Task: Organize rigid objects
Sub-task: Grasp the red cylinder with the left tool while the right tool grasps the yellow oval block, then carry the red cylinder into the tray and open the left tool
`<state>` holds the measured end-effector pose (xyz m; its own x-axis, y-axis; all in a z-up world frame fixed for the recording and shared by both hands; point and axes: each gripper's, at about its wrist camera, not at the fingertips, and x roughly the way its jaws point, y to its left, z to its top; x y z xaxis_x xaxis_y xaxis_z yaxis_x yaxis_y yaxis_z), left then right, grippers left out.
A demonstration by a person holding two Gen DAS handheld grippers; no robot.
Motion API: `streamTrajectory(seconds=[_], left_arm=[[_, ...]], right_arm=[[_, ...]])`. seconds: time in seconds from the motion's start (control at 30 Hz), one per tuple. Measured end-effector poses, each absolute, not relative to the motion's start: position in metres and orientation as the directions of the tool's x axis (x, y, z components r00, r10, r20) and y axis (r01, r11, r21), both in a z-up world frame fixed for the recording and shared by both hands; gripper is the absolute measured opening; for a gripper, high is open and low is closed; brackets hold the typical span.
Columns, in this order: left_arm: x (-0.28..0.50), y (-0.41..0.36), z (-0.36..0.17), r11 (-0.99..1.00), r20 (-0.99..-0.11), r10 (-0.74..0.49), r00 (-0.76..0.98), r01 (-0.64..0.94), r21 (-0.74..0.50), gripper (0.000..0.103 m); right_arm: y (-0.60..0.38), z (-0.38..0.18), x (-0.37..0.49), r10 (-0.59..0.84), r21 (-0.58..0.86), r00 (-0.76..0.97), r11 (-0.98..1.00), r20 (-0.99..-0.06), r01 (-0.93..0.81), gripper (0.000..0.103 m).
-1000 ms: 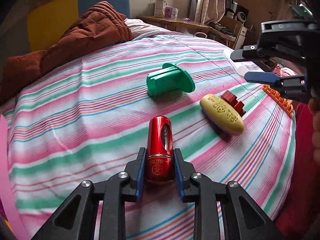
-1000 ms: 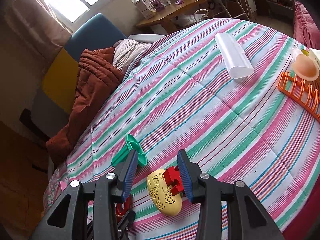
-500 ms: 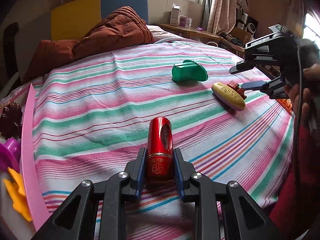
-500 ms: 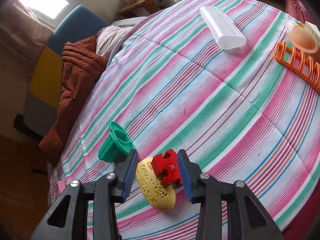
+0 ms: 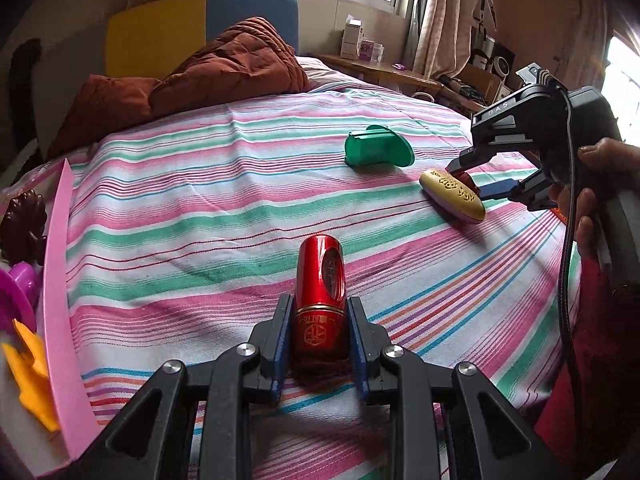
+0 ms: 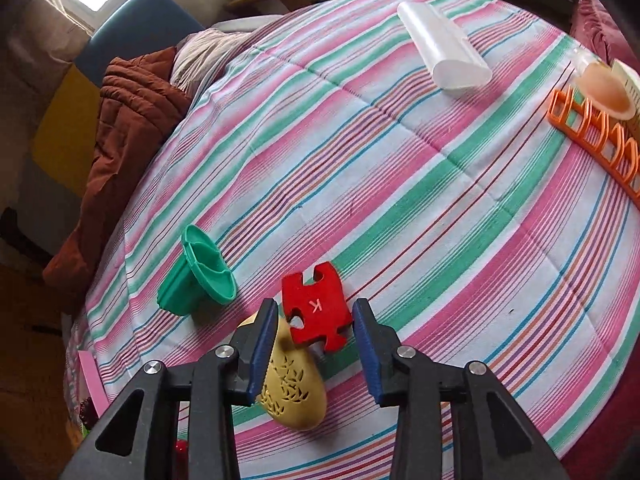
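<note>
The left gripper (image 5: 319, 344) has its blue-padded fingers clamped on the base of a glossy red metal cylinder (image 5: 320, 292) that lies just above the striped bedspread (image 5: 192, 216), near a pink-rimmed bin (image 5: 60, 264) of toys on the left — judging by that, the carry-to-bin step is in hand. The right gripper (image 6: 316, 338) hovers with fingers apart around a flat red puzzle-shaped piece (image 6: 314, 306), which leans on a yellow oval perforated case (image 6: 292, 384) beside a green plastic flanged holder (image 6: 196, 276). Next, the right likely needs to close squarely on the red piece without nudging the case — a thin edge that could slip.
</note>
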<state>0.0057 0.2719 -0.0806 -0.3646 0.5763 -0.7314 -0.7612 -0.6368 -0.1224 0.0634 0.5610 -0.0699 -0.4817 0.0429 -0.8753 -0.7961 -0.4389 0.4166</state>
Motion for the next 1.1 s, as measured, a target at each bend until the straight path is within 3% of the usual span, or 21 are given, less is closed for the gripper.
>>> streamTrajectory(seconds=[0.27, 0.43, 0.53, 0.97, 1.1], left_arm=[[0.007, 0.271, -0.081, -0.638, -0.728, 0.578, -0.368, -0.760, -0.122, 0.027], [0.008, 0.271, -0.082, -0.639, -0.728, 0.577, -0.370, -0.760, -0.121, 0.027], [0.009, 0.272, -0.082, -0.640, -0.728, 0.575, -0.374, -0.760, -0.115, 0.027], [0.008, 0.269, -0.080, -0.642, -0.726, 0.580, -0.370, -0.756, -0.127, 0.027], [0.007, 0.269, -0.080, -0.641, -0.726, 0.582, -0.368, -0.756, -0.131, 0.027]], right_arm=[[0.561, -0.058, 0.072, 0.108, 0.385, -0.467, -0.421, -0.878, -0.821, 0.045], [0.543, -0.063, 0.056, 0.022, 0.382, -0.454, -0.505, -0.891, -0.774, 0.045], [0.534, -0.074, 0.043, -0.114, 0.459, -0.477, -0.532, -0.872, -0.712, 0.047], [0.512, -0.069, 0.026, -0.024, 0.326, -0.421, -0.673, -0.907, -0.664, 0.053], [0.500, -0.067, 0.018, 0.059, 0.191, -0.357, -0.757, -0.932, -0.625, 0.045]])
